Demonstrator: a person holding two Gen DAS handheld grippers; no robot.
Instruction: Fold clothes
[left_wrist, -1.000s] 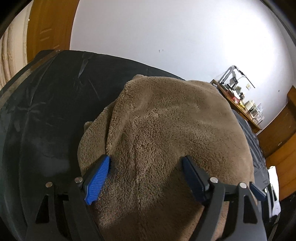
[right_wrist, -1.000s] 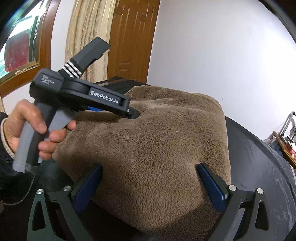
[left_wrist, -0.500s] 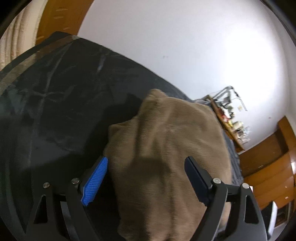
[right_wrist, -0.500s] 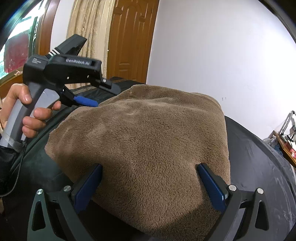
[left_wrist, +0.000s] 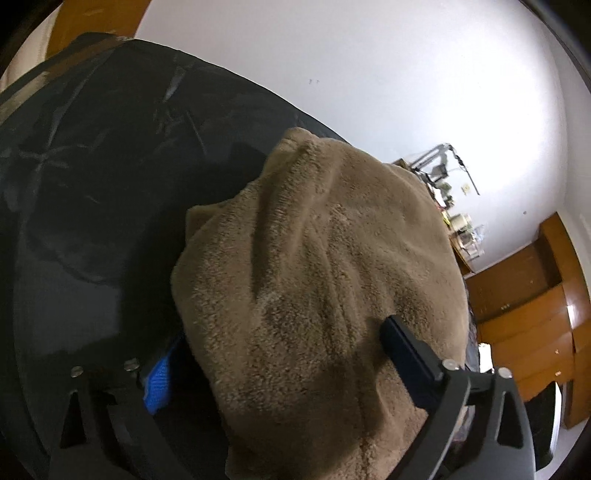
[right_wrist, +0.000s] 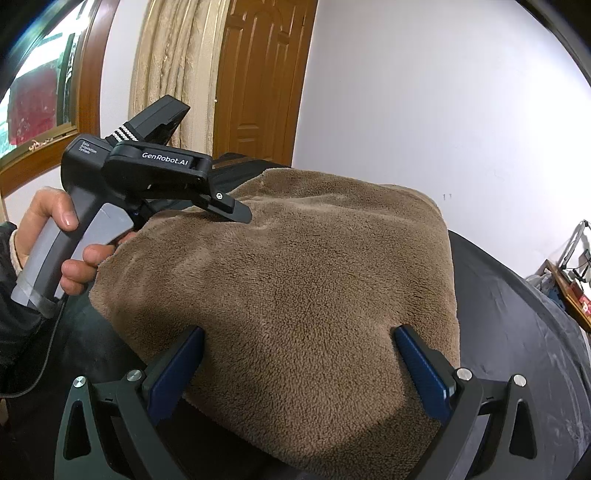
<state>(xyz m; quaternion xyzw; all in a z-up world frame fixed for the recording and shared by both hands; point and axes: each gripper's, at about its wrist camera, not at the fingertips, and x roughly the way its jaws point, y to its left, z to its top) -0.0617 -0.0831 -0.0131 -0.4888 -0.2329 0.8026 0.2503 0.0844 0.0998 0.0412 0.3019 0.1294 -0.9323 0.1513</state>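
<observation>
A brown fleece garment (left_wrist: 325, 258) lies folded in a thick pad on a black cover (left_wrist: 92, 184). My left gripper (left_wrist: 277, 339) straddles the pad's left edge and its jaws are opening. One finger (left_wrist: 402, 347) rests on top of the pile, and the blue pad (left_wrist: 159, 384) sits beside the edge, partly hidden by fabric. From the right wrist, a hand (right_wrist: 51, 210) holds the left gripper (right_wrist: 221, 210) at the fleece's (right_wrist: 295, 266) far left edge. My right gripper (right_wrist: 298, 334) stands open over the near edge, with fleece between its fingers.
The black cover (right_wrist: 517, 314) stretches around the fleece on all sides. A wooden door (right_wrist: 258, 92), a beige curtain (right_wrist: 170, 66) and a window (right_wrist: 37, 92) stand behind. A cluttered table (left_wrist: 454, 218) and wooden cabinets (left_wrist: 535, 314) are at the far right.
The left gripper had swung off to the left of the fleece and has come back down onto its left edge with wider jaws. The right gripper has stayed put.
</observation>
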